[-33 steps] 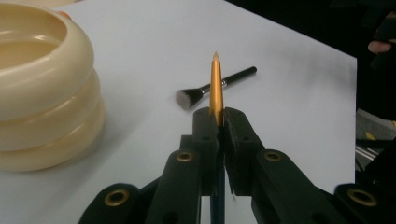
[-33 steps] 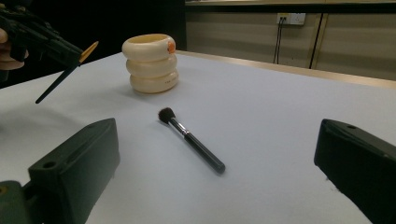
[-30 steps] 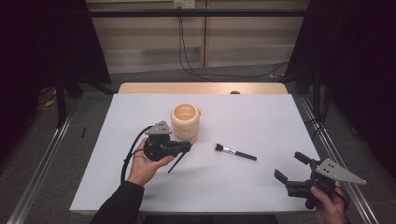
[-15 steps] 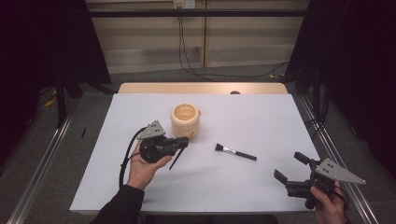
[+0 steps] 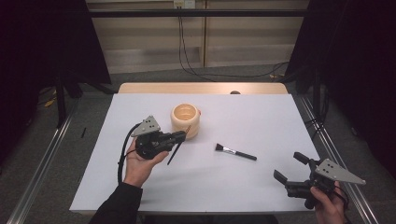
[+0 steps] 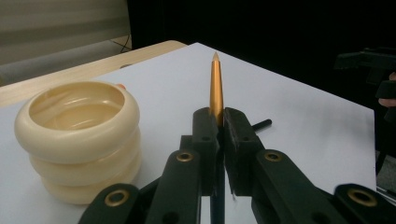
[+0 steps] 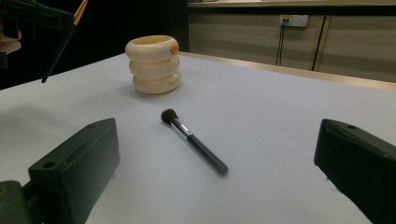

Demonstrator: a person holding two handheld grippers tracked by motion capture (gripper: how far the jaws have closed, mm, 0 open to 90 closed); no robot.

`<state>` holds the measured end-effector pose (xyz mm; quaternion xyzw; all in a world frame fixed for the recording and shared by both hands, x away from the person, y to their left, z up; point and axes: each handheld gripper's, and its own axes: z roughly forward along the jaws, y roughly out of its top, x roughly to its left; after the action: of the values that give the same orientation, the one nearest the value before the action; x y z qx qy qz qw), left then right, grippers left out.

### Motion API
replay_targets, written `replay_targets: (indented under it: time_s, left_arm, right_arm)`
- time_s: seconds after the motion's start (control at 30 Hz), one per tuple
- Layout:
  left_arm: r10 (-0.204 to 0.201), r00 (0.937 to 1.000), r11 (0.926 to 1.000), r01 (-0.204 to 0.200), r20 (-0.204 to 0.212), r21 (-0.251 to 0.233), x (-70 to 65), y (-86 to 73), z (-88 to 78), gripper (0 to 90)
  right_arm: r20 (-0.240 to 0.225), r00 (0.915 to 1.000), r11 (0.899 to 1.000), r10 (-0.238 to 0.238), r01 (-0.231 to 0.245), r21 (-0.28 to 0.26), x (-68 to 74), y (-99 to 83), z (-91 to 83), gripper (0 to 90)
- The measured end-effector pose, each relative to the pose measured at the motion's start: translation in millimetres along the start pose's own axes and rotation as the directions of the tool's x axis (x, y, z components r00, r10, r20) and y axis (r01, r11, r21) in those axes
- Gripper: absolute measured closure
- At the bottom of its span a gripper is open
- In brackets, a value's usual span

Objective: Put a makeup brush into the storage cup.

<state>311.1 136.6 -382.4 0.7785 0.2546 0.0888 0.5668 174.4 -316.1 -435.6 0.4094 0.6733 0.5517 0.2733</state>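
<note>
A thin brush with a gold tip (image 6: 215, 84) is clamped between the jaws of the left gripper (image 5: 180, 136), and it is held up off the white table (image 5: 261, 116). In the left gripper view the gold tip points up and away, past the jaws. In the high view the dark handle hangs down toward the table. A cream holder made of three fat rings (image 5: 186, 120) is seen just beside the left gripper, close to the gold tip. Its mouth is open at the top, and nothing can be seen inside it. The held brush would probably be dropped in there, so it would need to be stood up over the mouth first. A second brush, a black makeup brush (image 5: 236, 152), is left flat on the table between the two grippers, with its bristles toward the holder. The right gripper (image 5: 292, 168) is held wide open with nothing in it, nearer to that makeup brush.
</note>
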Motion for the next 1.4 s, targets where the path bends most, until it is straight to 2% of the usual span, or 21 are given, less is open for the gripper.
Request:
replay_targets:
  time_s: [0.13, 0.3, 0.33, 0.47, 0.5, 0.63, 0.67, 0.7, 0.73, 0.77, 0.8, 0.83, 0.87, 0.9, 1.0, 1.07, 1.1, 1.17, 1.23, 1.3, 1.4]
  left_arm:
    - [0.006, 0.9999, 1.0000, -0.006, -0.010, -0.002, 0.8, 5.8, -0.1, 84.0]
    - [-0.001, 1.0000, 0.9998, 0.001, -0.006, -0.019, 5.8, 11.0, 2.2, 84.0]
    - [-0.004, 0.9998, 0.9999, 0.004, -0.020, -0.015, 6.4, 12.1, 2.4, 84.0]
    - [-0.012, 0.9996, 0.9997, 0.012, -0.027, -0.023, 10.0, 15.0, 4.8, 84.0]
    - [-0.018, 0.9995, 0.9991, 0.017, -0.026, -0.038, 11.9, 16.9, 6.0, 84.0]
    - [-0.001, 0.9988, 0.9996, -0.001, -0.048, -0.029, 10.7, 23.4, 7.4, 84.0]
    - [0.006, 0.9992, 0.9994, -0.007, -0.040, -0.035, 10.8, 24.9, 8.0, 84.0]
    - [0.008, 0.9984, 0.9993, -0.010, -0.055, -0.036, 10.1, 26.5, 8.2, 84.0]
    - [0.012, 0.9984, 0.9993, -0.014, -0.056, -0.036, 10.7, 28.2, 8.5, 84.0]
    - [0.010, 0.9993, 0.9989, -0.012, -0.037, -0.045, 12.1, 29.3, 9.4, 84.1]
    - [0.015, 0.9980, 0.9991, -0.018, -0.062, -0.039, 12.3, 30.9, 9.3, 84.0]
    - [0.011, 0.9990, 0.9987, -0.013, -0.044, -0.050, 14.2, 31.8, 10.2, 84.0]
    - [0.008, 0.9983, 0.9990, -0.010, -0.058, -0.044, 14.8, 33.2, 10.5, 84.0]
    - [0.008, 0.9990, 0.9987, -0.010, -0.044, -0.051, 16.9, 33.9, 11.4, 84.1]
    - [0.007, 0.9979, 0.9990, -0.010, -0.064, -0.045, 19.7, 37.5, 13.0, 84.0]
    - [0.003, 0.9989, 0.9985, -0.006, -0.047, -0.055, 21.3, 38.3, 14.2, 84.0]
    - [0.005, 0.9981, 0.9985, -0.008, -0.061, -0.054, 22.5, 40.8, 15.9, 84.0]
    - [0.009, 0.9981, 0.9986, -0.013, -0.060, -0.051, 23.5, 42.0, 16.4, 84.0]
    - [0.012, 0.9963, 0.9986, -0.016, -0.085, -0.050, 25.5, 46.0, 18.5, 84.0]
    - [0.014, 0.9977, 0.9981, -0.018, -0.067, -0.059, 28.9, 49.0, 20.4, 84.0]
    - [0.015, 0.9968, 0.9979, -0.020, -0.079, -0.062, 31.5, 53.2, 22.4, 84.1]
  right_arm:
    - [0.001, 1.0000, 1.000, -0.001, 0.001, -0.003, -0.2, -0.1, 0.5, 0.0]
    - [0.002, 1.0000, 1.000, -0.001, 0.001, -0.003, -0.2, -0.2, 0.6, 0.0]
    - [0.002, 1.0000, 1.000, -0.003, 0.003, -0.003, -0.4, -0.2, 0.7, 0.0]
    - [0.001, 1.0000, 1.000, -0.001, 0.001, -0.001, -0.2, -0.2, 0.6, 0.0]
    - [0.001, 1.0000, 1.000, -0.002, 0.002, -0.003, -0.3, -0.2, 0.7, 0.0]
    - [0.003, 1.0000, 1.000, -0.002, 0.002, -0.003, -0.5, -0.2, 0.7, 0.0]
    - [0.002, 1.0000, 1.000, -0.003, 0.003, -0.003, -0.5, -0.2, 0.8, 0.0]
    - [0.001, 1.0000, 1.000, -0.002, 0.002, -0.002, -0.4, -0.2, 0.7, 0.0]
    - [0.000, 1.0000, 1.000, -0.003, 0.003, -0.002, -0.4, -0.2, 0.7, 0.0]
    - [0.003, 1.0000, 1.000, -0.002, 0.002, -0.003, -0.4, -0.2, 0.8, 0.0]
    - [0.001, 1.0000, 1.000, -0.003, 0.003, -0.001, -0.5, -0.2, 0.7, 0.0]
    - [0.001, 1.0000, 1.000, -0.003, 0.003, -0.001, -0.5, -0.2, 0.6, 0.0]
    - [0.001, 1.0000, 1.000, -0.004, 0.004, -0.003, -0.4, -0.2, 0.8, 0.0]
    - [0.002, 1.0000, 1.000, -0.002, 0.002, -0.003, -0.4, -0.3, 0.9, 0.0]
    - [0.004, 1.0000, 1.000, 0.002, -0.002, 0.001, -0.5, -0.4, 0.9, 0.0]
    - [0.003, 1.0000, 1.000, 0.002, -0.002, -0.002, -0.9, -0.4, 0.9, 0.0]
    - [0.004, 1.0000, 1.000, 0.005, -0.005, -0.003, -1.1, -0.3, 0.8, 0.0]
    - [0.002, 1.0000, 1.000, 0.006, -0.006, -0.005, -1.2, -0.2, 0.8, 0.0]
    - [-0.002, 0.9997, 1.000, 0.025, -0.025, -0.003, -1.1, 0.3, 0.7, 0.0]
    - [0.002, 0.9995, 1.000, 0.031, -0.031, -0.003, -1.2, 0.2, 1.0, 0.0]
    - [0.003, 0.9998, 1.000, 0.019, -0.019, 0.001, -1.6, -0.4, 0.5, 0.0]
